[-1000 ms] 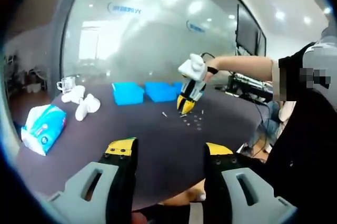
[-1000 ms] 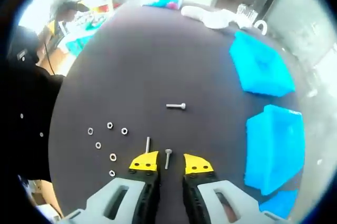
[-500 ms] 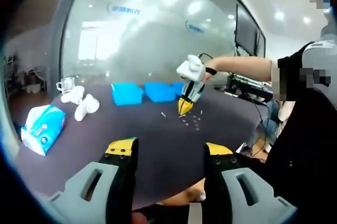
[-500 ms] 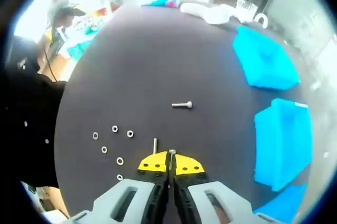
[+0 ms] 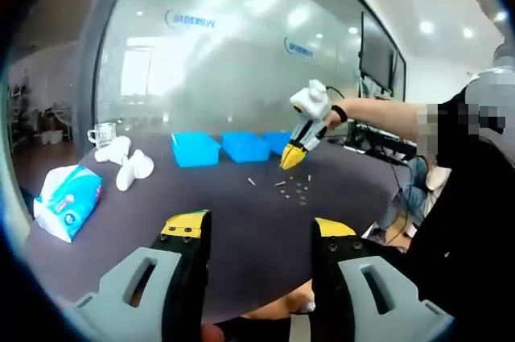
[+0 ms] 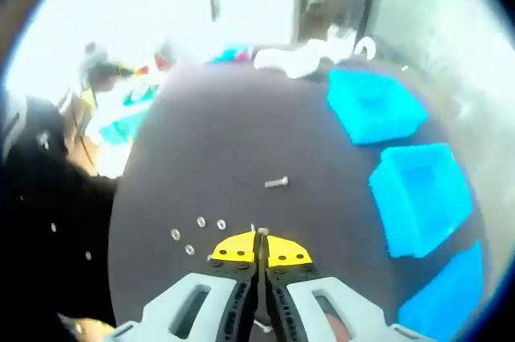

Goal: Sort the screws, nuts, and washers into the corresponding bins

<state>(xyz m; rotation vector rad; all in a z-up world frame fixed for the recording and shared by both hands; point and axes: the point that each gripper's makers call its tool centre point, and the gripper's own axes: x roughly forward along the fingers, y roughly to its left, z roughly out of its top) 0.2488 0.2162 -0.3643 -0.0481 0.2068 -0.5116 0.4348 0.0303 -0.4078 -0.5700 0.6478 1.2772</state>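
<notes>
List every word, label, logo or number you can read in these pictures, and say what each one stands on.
Nothing can be read for certain.
Frosted glass wall: two blue logo marks with lettering, too blurred to read.
Blue and white tissue pack: printed, but too blurred to read.
Blue bins: no marking visible.
Right gripper, shut on a screw: no lettering visible.

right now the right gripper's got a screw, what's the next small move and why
Probably carry it toward the blue bins. The right gripper is shut on a screw and lifted off the dark table, with the bins off to its right. Which bin takes screws isn't visible.
</notes>
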